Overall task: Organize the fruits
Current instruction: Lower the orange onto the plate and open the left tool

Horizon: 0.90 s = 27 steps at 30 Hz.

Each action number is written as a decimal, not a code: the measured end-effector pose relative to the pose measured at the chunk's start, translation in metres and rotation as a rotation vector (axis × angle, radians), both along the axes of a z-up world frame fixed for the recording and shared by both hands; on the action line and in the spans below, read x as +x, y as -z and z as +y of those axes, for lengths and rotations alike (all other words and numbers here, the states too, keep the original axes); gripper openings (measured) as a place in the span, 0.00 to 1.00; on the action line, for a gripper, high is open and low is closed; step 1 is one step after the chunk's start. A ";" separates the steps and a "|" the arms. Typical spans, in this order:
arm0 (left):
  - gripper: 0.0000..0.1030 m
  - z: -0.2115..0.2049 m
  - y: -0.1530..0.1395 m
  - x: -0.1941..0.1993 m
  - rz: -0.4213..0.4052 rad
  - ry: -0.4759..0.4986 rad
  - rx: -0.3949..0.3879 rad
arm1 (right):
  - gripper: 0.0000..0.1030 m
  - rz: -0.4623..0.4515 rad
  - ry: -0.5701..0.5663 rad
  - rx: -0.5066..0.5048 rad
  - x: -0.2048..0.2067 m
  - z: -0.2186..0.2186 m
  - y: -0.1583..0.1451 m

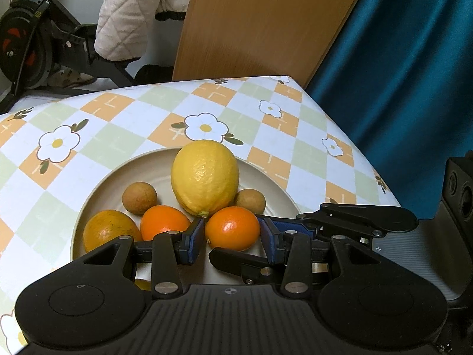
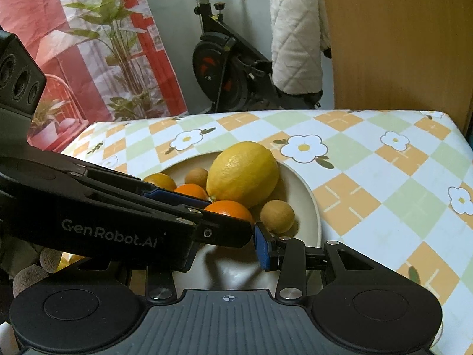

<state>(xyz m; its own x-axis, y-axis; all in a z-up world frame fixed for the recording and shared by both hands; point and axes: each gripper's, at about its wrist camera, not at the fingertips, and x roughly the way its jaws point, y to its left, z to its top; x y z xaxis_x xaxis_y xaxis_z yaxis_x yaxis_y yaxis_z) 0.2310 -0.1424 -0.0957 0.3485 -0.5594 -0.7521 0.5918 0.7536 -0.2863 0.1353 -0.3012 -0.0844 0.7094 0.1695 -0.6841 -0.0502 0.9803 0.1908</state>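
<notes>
Desk (image 1: 124, 124) carries the plate (image 1: 124, 171); on it the lemon (image 1: 205, 177), three oranges, two small brown fruits; my left gripper (image 1: 233, 238) jaws clamp the front orange (image 1: 232, 227); my right gripper (image 2: 233, 244) jaws, half hidden behind the left, I cannot tell.

Table cover: checked orange, green and white flowered tablecloth (image 1: 142, 118)
Behind: black exercise bike (image 2: 224, 71), white quilted jacket (image 2: 295, 35), wooden board (image 1: 260, 20)
Right: teal curtain (image 1: 408, 68)
</notes>
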 end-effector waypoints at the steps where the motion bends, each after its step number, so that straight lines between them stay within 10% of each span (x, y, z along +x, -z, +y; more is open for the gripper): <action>1: 0.43 -0.001 0.000 0.000 -0.001 0.000 0.004 | 0.36 0.001 0.000 0.000 0.001 0.001 0.000; 27: 0.43 0.042 -0.050 -0.029 -0.096 -0.075 -0.024 | 0.43 -0.017 0.103 -0.014 -0.034 0.010 -0.024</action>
<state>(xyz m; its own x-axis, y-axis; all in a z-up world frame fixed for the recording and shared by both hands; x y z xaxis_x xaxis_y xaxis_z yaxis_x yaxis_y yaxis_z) 0.2024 -0.1008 -0.0460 0.4596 -0.5464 -0.7001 0.5593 0.7905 -0.2497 0.1014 -0.2910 -0.0604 0.7341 0.0860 -0.6736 0.0474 0.9831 0.1771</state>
